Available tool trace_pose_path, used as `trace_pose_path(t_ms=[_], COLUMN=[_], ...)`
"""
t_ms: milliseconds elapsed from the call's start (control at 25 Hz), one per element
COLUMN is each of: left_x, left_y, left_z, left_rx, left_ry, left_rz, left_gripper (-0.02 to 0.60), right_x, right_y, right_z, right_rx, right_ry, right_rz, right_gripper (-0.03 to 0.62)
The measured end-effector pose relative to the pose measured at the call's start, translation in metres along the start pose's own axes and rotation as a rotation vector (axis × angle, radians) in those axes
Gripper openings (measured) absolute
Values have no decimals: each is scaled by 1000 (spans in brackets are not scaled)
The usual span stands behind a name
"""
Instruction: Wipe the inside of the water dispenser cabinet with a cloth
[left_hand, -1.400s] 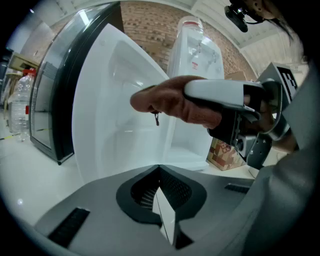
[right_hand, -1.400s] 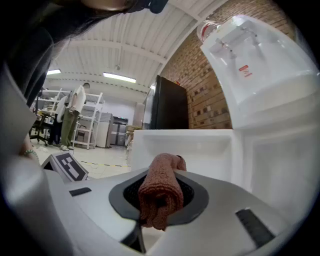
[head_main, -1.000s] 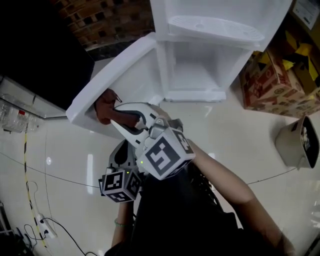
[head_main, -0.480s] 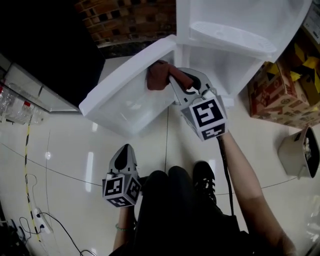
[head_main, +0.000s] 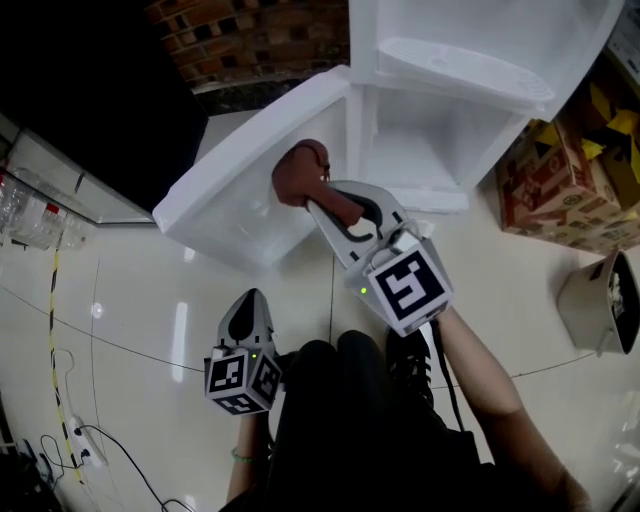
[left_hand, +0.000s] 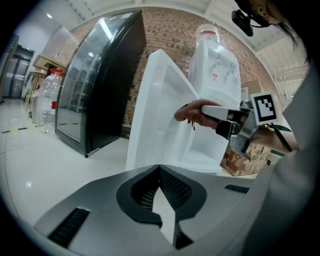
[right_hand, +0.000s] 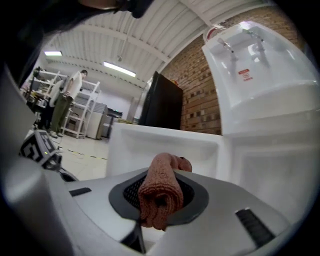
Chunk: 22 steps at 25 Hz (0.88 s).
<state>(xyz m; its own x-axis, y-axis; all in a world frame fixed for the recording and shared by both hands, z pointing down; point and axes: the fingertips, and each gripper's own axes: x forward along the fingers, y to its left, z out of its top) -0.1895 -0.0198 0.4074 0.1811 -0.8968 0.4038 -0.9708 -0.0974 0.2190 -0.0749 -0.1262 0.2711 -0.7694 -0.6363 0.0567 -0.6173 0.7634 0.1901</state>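
While my right gripper (head_main: 318, 203) clamps the one cloth (head_main: 297, 172), a rust-brown terry roll, the cloth sits at the inner face of the open white cabinet door (head_main: 230, 200). My left gripper (head_main: 247, 300) hangs low, jaws closed on nothing. One cardboard box (head_main: 560, 180) stands right of the water dispenser (head_main: 470, 60).

cloth (head_main: 298, 172): reddish-brown, bunched, clamped in right gripper (head_main: 322, 200), near door (head_main: 240, 195) inner face | cabinet (head_main: 400, 130): white, door open

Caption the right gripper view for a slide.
Right gripper clamps a reddish cloth, facing the open cabinet door of the water dispenser.
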Motion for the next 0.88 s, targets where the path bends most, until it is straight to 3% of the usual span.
trace_pose_path(t_ms=[200, 360, 520, 880], left_x=[-1, -2, -1, -2], left_y=[2, 3, 6, 16], left_z=[-6, -12, -13, -17], left_rx=[-17, -39, -30, -28], left_ry=[10, 21, 14, 9], left_rz=[-2, -1, 4, 21], left_gripper=[-5, -5, -5, -5], right_x=[2, 21, 37, 41], right_y=[97, 124, 95, -17], right_z=[-4, -27, -42, -69], right_rx=[29, -22, -43, -35], right_ry=[17, 41, 85, 173], right_rz=[223, 272, 207, -51], right_gripper=[77, 77, 77, 77])
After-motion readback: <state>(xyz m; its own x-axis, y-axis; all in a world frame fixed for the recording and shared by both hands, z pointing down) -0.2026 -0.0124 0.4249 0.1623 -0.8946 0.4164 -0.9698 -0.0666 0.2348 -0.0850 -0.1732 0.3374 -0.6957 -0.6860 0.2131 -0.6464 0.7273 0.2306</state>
